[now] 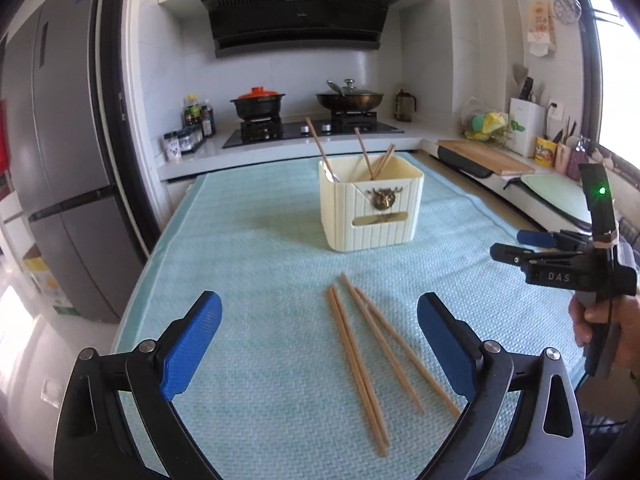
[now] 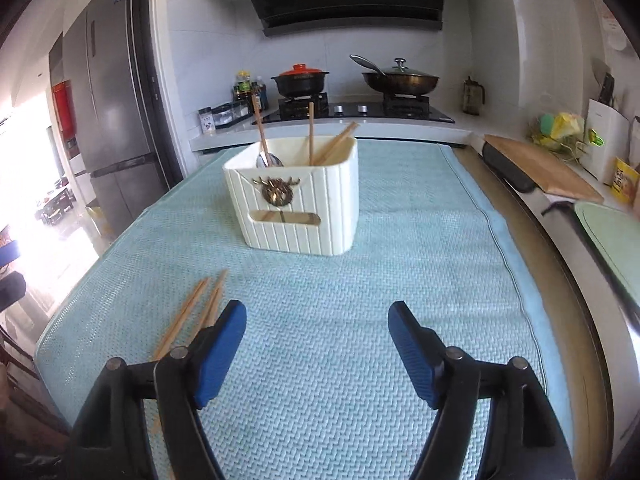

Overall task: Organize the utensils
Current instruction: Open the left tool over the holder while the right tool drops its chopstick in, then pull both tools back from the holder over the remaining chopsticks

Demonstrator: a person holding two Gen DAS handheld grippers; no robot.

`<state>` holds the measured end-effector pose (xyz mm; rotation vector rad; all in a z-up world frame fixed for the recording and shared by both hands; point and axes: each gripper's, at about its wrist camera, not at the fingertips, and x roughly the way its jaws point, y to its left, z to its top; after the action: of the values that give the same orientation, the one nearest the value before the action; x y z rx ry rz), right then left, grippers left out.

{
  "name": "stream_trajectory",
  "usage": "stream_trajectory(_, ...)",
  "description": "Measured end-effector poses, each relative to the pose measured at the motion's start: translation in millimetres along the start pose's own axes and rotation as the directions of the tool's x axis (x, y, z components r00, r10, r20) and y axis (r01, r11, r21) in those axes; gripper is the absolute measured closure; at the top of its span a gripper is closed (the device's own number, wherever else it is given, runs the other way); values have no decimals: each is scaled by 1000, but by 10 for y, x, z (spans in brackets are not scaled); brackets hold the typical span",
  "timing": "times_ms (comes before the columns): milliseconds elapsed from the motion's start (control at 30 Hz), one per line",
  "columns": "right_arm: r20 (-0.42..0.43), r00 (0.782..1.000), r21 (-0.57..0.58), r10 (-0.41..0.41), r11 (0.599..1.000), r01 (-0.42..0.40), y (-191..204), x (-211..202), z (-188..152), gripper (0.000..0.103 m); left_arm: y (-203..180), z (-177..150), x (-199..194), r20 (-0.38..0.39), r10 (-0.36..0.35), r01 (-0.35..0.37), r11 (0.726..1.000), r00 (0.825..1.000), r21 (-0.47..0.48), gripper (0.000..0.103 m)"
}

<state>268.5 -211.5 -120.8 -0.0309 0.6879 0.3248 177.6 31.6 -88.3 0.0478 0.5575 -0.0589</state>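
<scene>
A kitchen counter (image 1: 248, 360) covered with a pale green woven cloth (image 2: 320, 360) holds a cream ribbed holder (image 1: 372, 208) with a small brass ornament on its front; it stands upright near the middle of the cloth, toward the stove side. Inside it, several wooden chopsticks and a metal spoon (image 2: 269, 159) lean against the rim. Four loose chopsticks (image 1: 368, 360) lie flat on the cloth, well apart from the holder on the near side, in two rough pairs that spread out like a narrow fan. The left gripper (image 1: 320, 344) hovers above them with its blue-padded jaws spread wide and empty, the chopsticks lying between and just ahead of the pads. The right gripper (image 2: 318, 350) is off to the right, its jaws also wide and holding nothing, with only bare cloth between them; the chopsticks appear at the left edge of its view. A hand (image 1: 596, 326) grips the right tool's handle. The step in hand looks like picking up the loose chopsticks to drop them in the holder. To do it well, the left jaws should probably turn so they close across the sticks rather than along them, come down around the middle of one pair, and squeeze until both sticks sit together. Thin, smooth sticks may roll or cross on the cloth, so a slow close seems wise.
</scene>
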Motion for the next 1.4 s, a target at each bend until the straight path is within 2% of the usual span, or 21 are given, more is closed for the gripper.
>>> stream_trajectory(100, 7, 999, -19, -39, 999, 40, -21, -66, -128, 24, -48, -172, 100, -53, -16, 15, 1000, 998, -22, 5)
stream_trajectory(267, 30, 997, -30, -69, 997, 70, -43, -224, -282, 24, 62, -357, 183, -141, -64, 44, 989, 988, -139, 5)
stream_trajectory(433, -18, 998, -17, -56, 998, 55, -32, -122, -427, 24, 277, -529, 263, -194, -54, 5, 969, 979, -248, 2)
stream_trajectory(500, -42, 998, -14, -46, 999, 45, -9, -66, -465, 24, 301, -558, 289, -215, -40, -15, 969, 976, -249, 2)
stream_trajectory(733, -48, 999, -24, -4, 1000, 3, 147, 16, -457, 24, 278, -593, 326, -223, -11, -37, 978, 975, -207, 2)
stream_trajectory(900, -62, 997, -36, 42, 998, -44, 246, 62, -477, 24, 300, -615, 375, -234, -17, -38, 973, 972, -226, 2)
stream_trajectory(1200, -93, 994, -42, 66, 997, -70, 369, 154, -540, 24, 285, -637, 489, -266, -4, -53, 977, 964, -205, 2)
stream_trajectory(1400, -126, 985, -77, 115, 989, -125, 518, 258, -512, 24, 297, -685, 529, -285, -10, -55, 975, 959, -217, 2)
